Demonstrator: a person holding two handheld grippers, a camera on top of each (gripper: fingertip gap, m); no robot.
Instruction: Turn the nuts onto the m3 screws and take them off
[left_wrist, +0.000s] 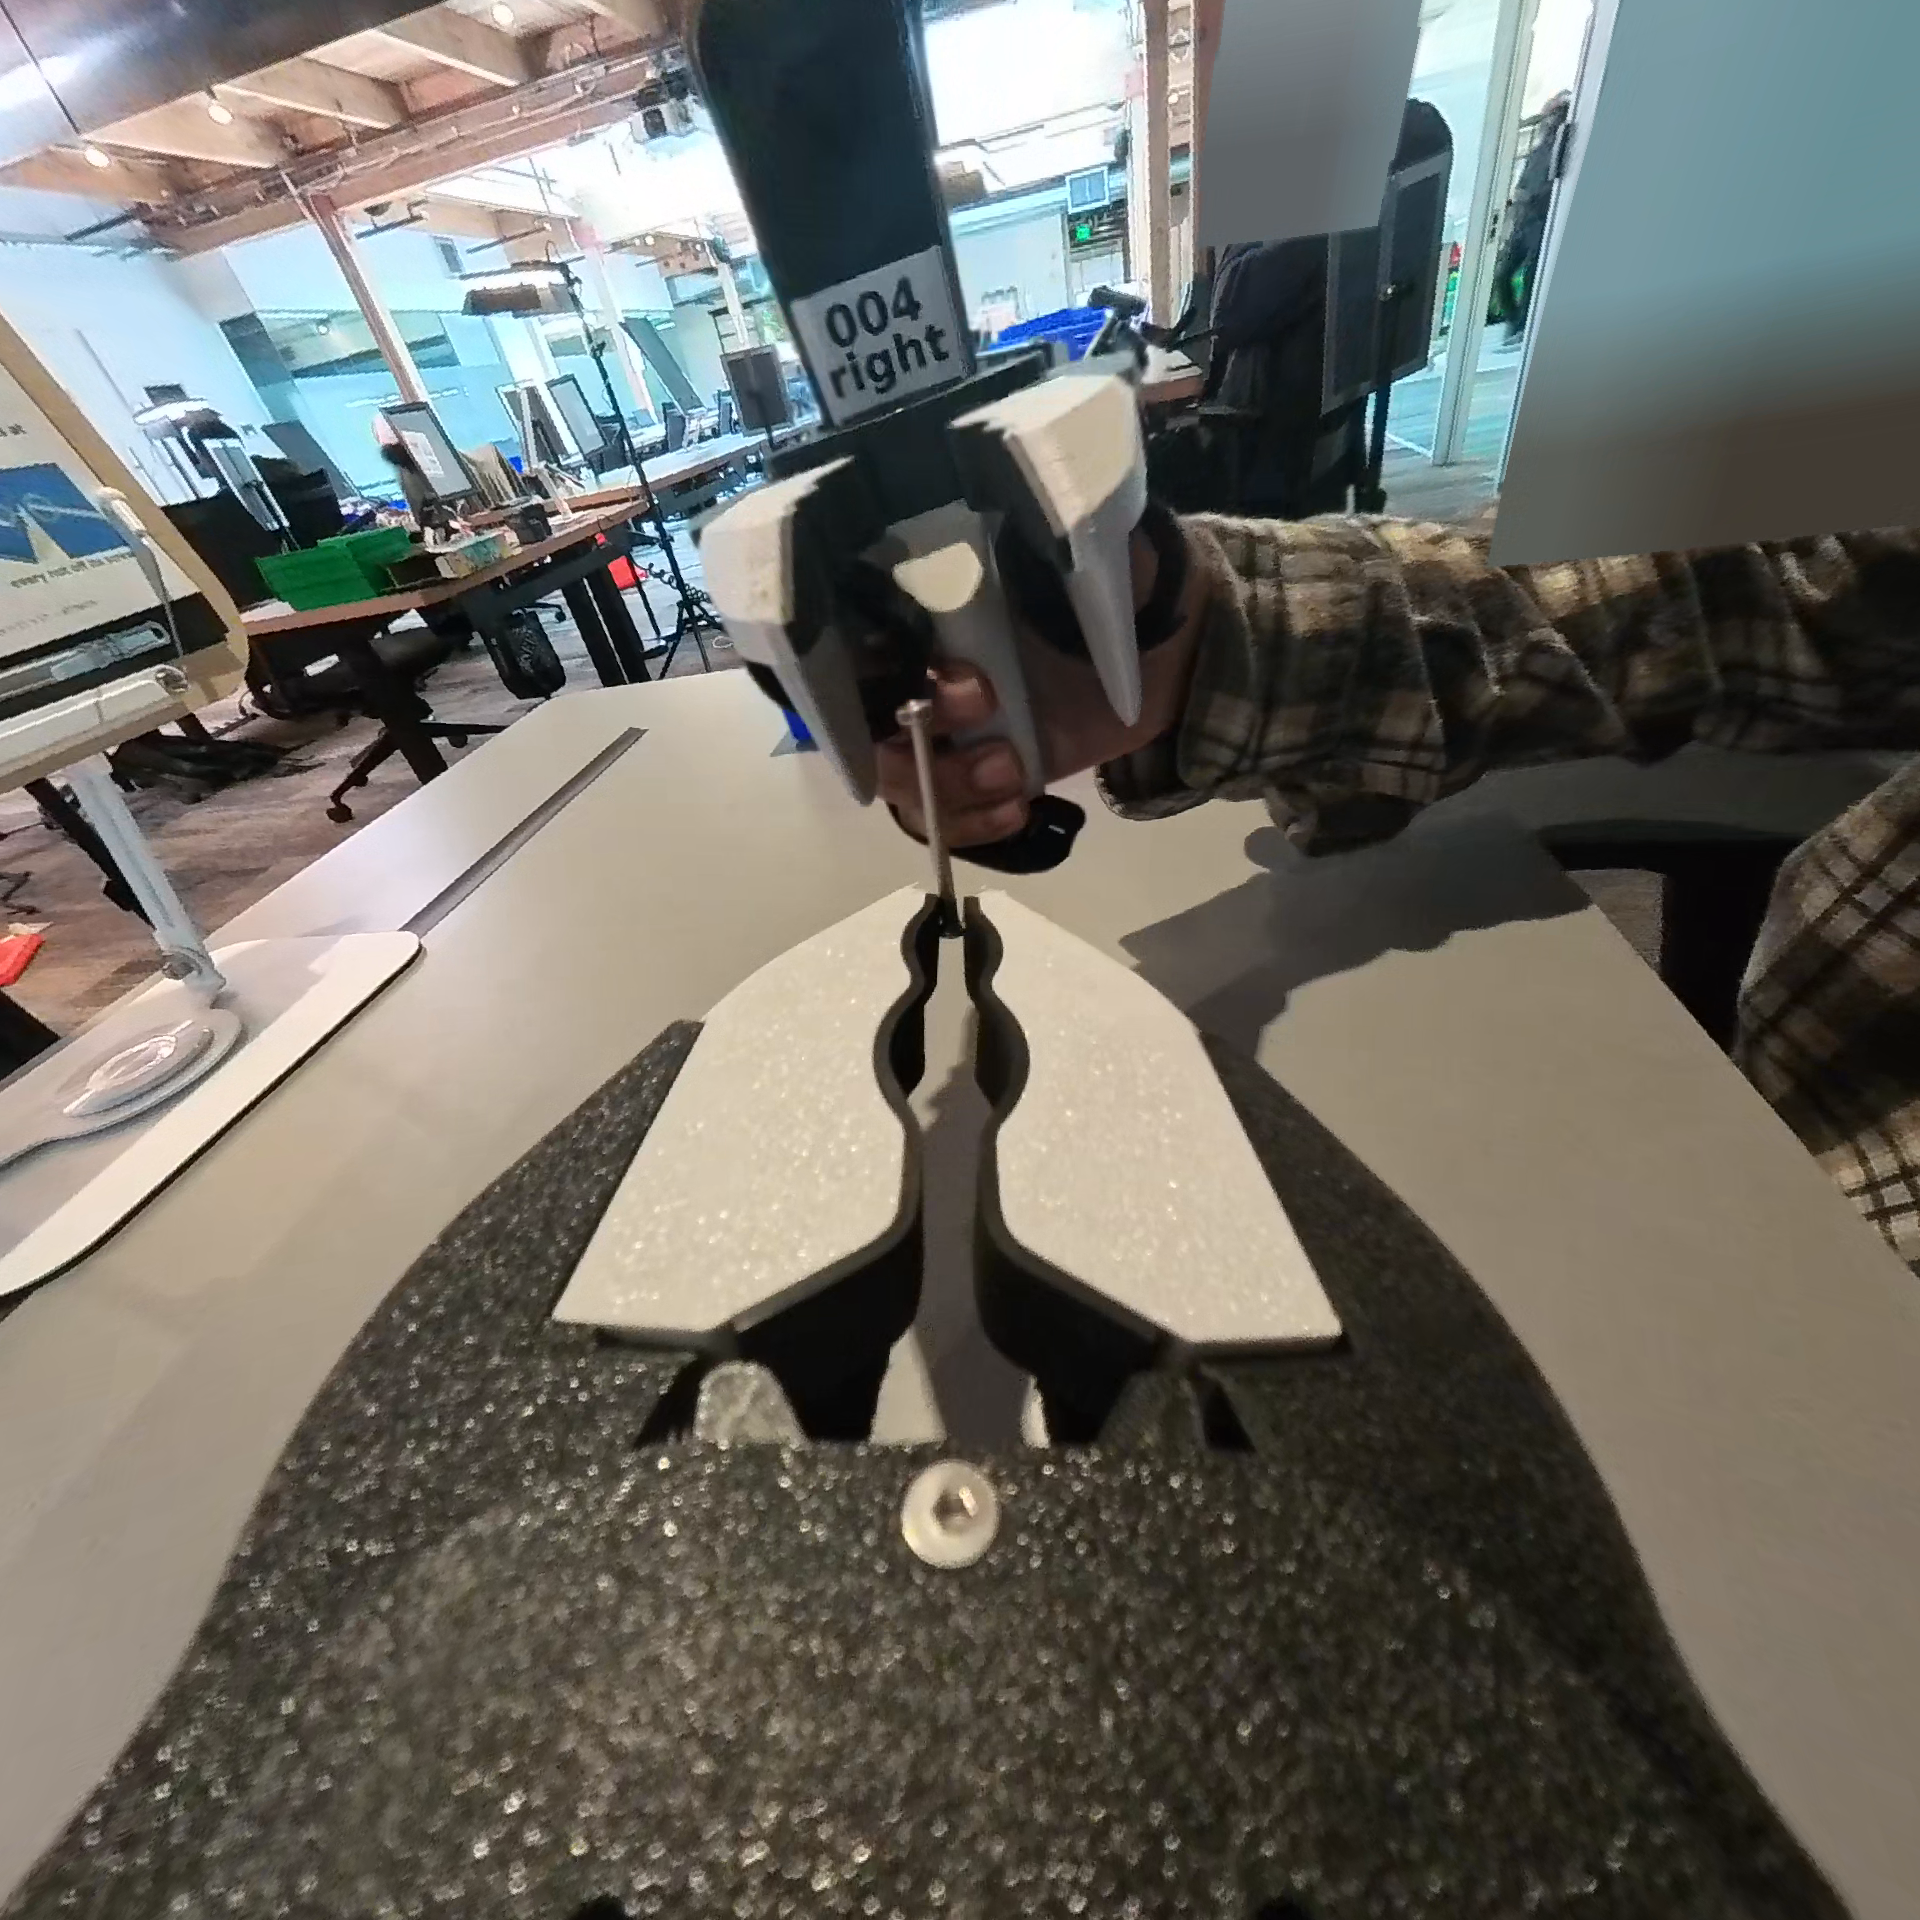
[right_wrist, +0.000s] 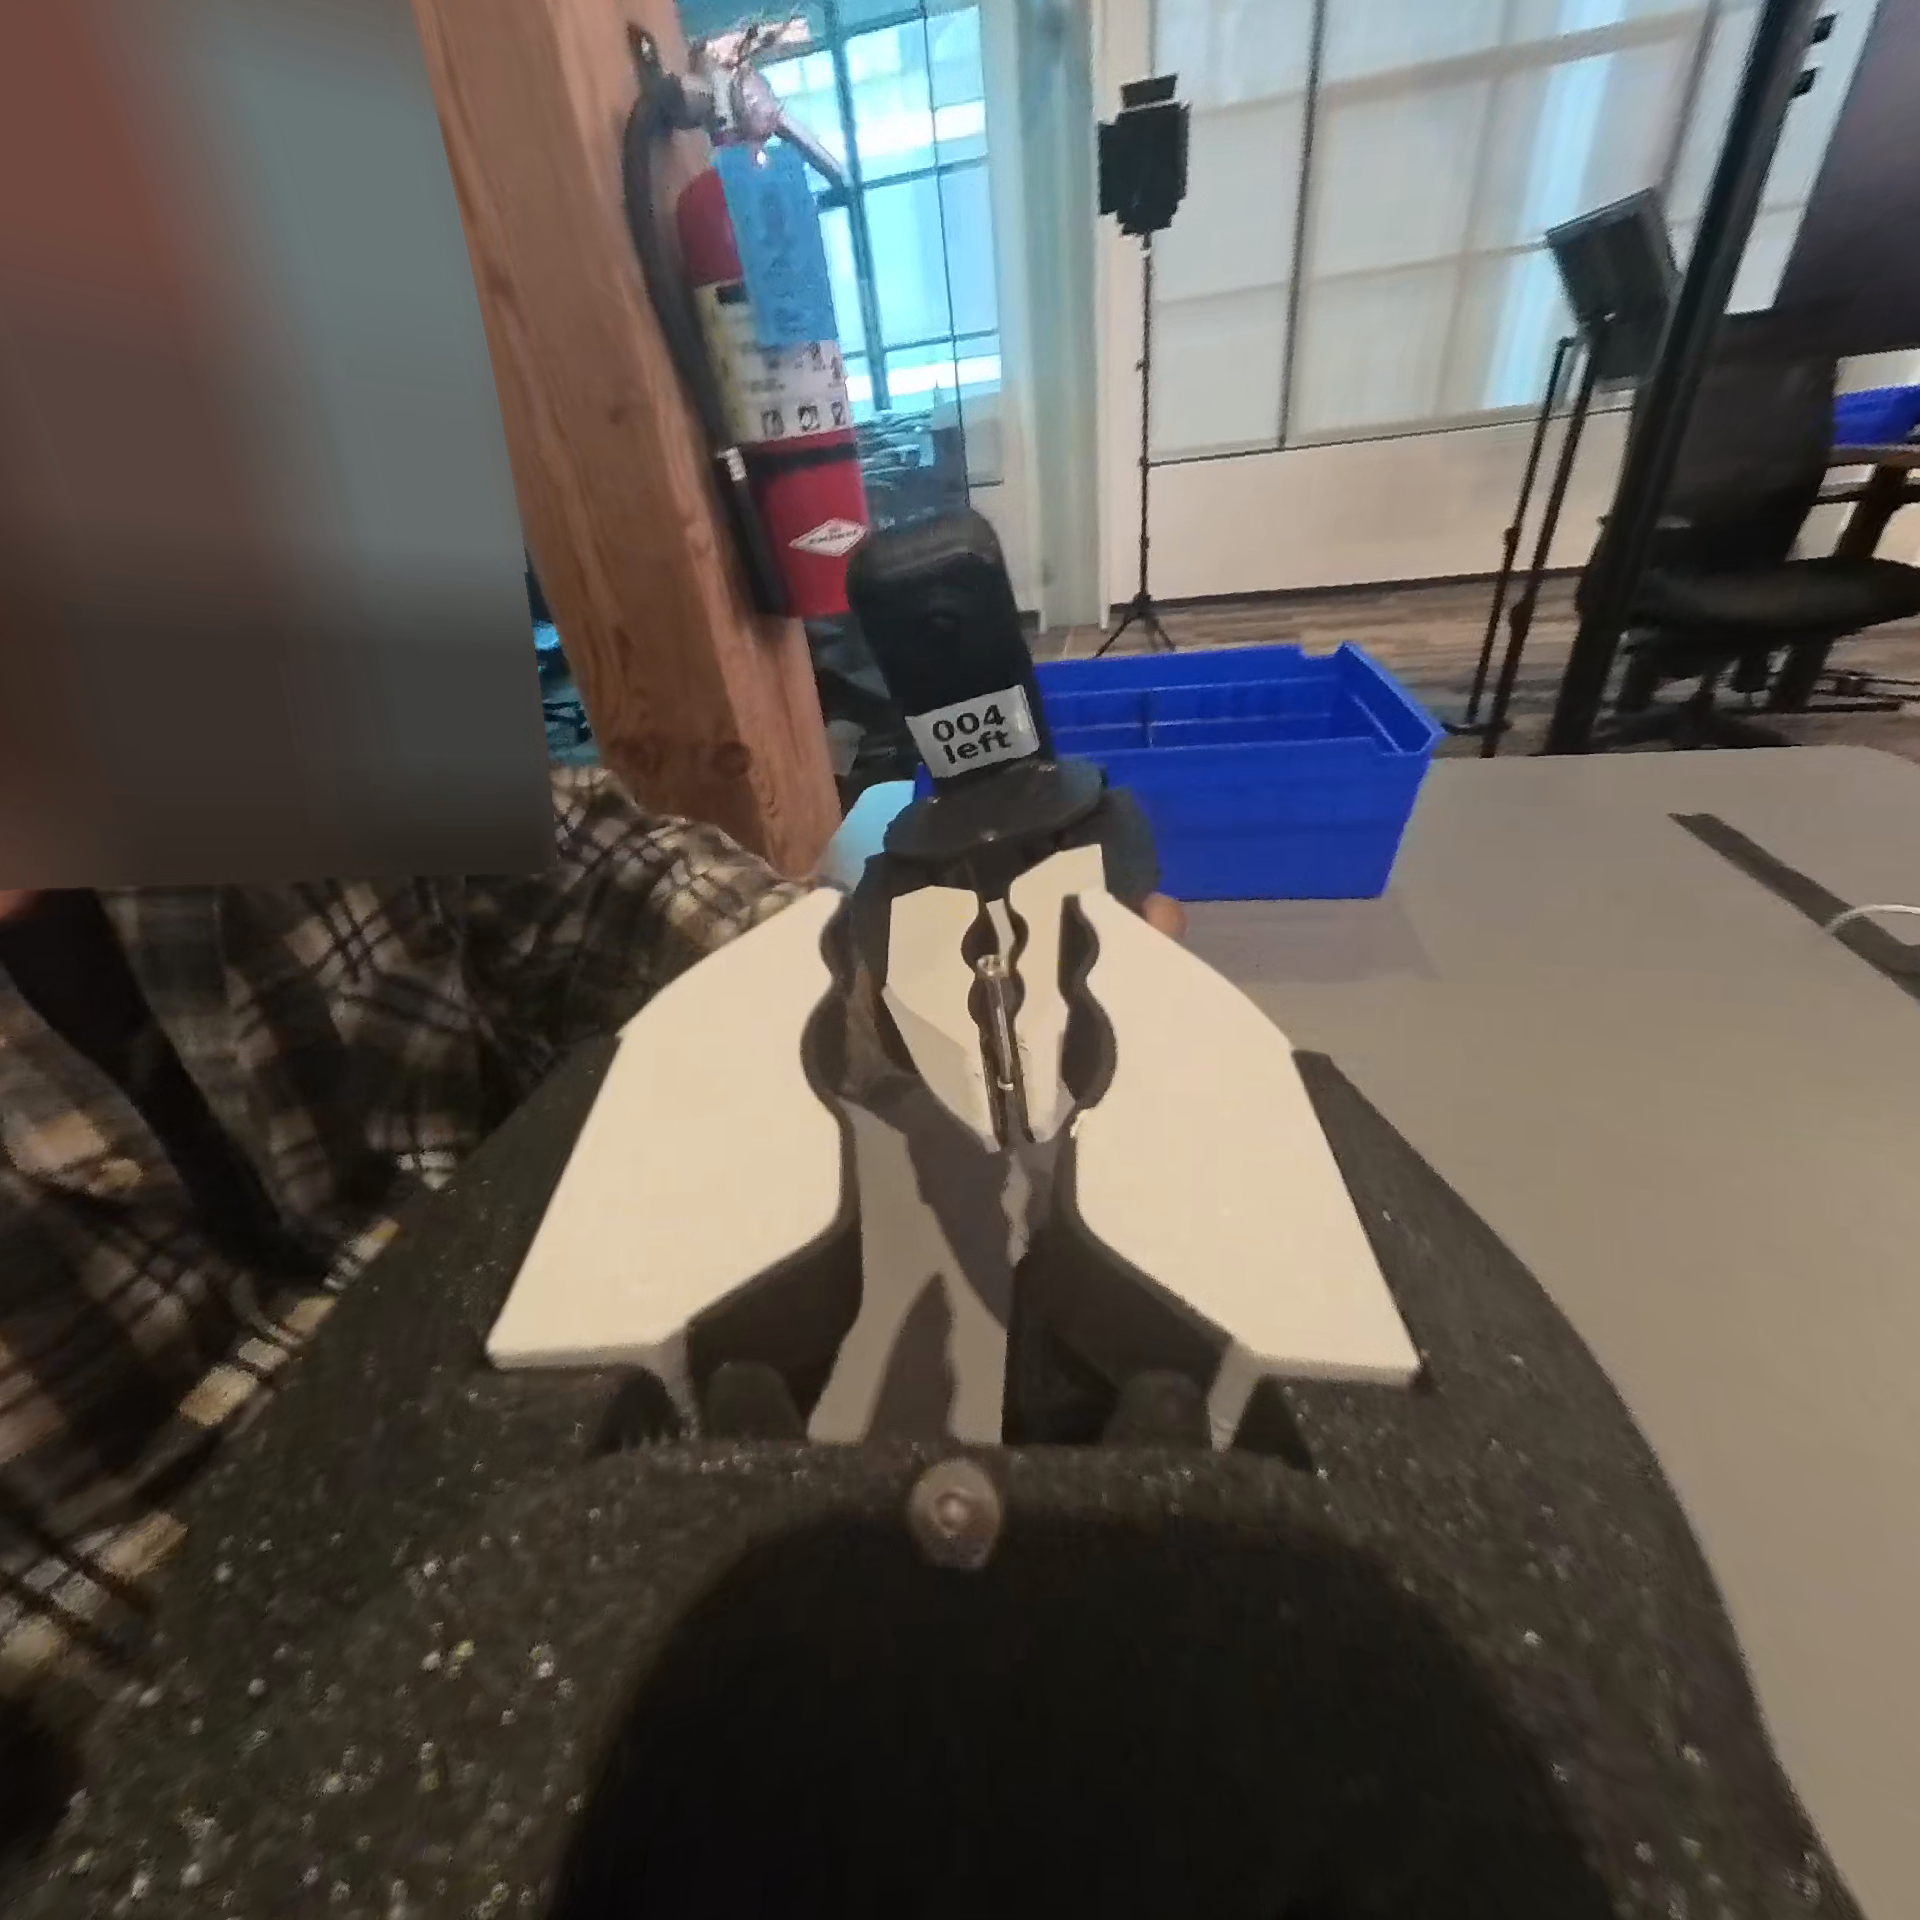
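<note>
White printed labels sit on both grippers' black bodies (left_wrist: 886, 338) (right_wrist: 971, 740).

Two tongs are in view: the left tongs (left_wrist: 948, 914) and the right tongs (right_wrist: 1023, 1132). One screw (left_wrist: 930, 800) stands pinched at the tips of the left tongs. One blue bin (right_wrist: 1247, 769) sits beyond the left tongs, at the far edge of the one grey surface (right_wrist: 1558, 1039). One red fire extinguisher (right_wrist: 774, 416) hangs behind.

Screw (left_wrist: 930, 805) stands between left tongs (left_wrist: 951, 914) tips.
</note>
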